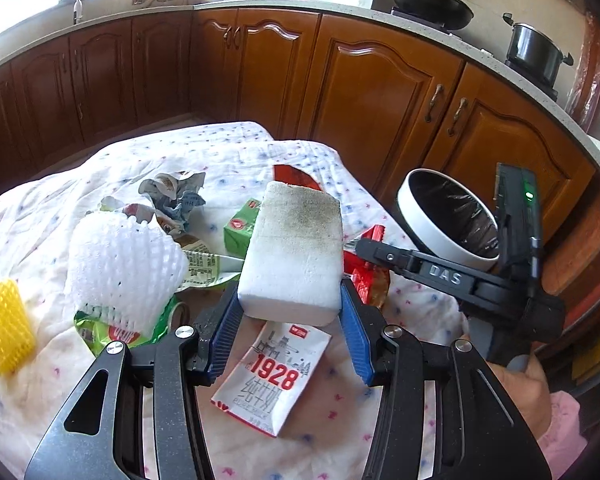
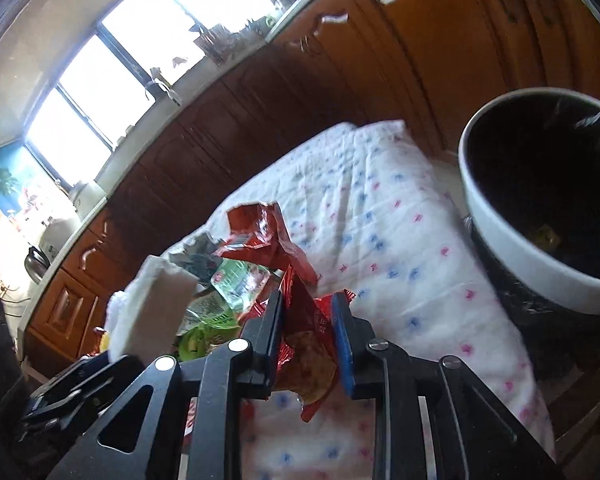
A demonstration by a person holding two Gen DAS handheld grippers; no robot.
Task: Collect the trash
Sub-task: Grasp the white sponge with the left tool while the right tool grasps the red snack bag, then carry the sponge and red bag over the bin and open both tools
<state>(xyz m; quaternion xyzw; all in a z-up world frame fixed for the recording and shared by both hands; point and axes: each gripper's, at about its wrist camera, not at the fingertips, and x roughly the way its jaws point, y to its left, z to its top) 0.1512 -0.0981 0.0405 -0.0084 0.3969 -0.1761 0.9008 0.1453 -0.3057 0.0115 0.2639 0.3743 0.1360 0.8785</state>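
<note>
My left gripper (image 1: 290, 300) is shut on a white foam block (image 1: 294, 252) with a dirty top and holds it above the table. The block also shows in the right wrist view (image 2: 152, 308). My right gripper (image 2: 306, 312) is shut on a crumpled red snack wrapper (image 2: 300, 320), lifted over the cloth; it shows in the left wrist view (image 1: 380, 250) beside the block. The white-rimmed trash bin (image 1: 448, 216) with a black liner stands off the table's right edge, close in the right wrist view (image 2: 540, 208).
On the dotted white cloth (image 1: 240, 152) lie a 1928 milk pouch (image 1: 272, 376), white foam net (image 1: 120, 268), yellow foam net (image 1: 2, 328), green carton (image 1: 240, 226), green wrappers (image 1: 116, 330), crumpled paper (image 1: 176, 196). Brown cabinets (image 1: 380, 92) stand behind.
</note>
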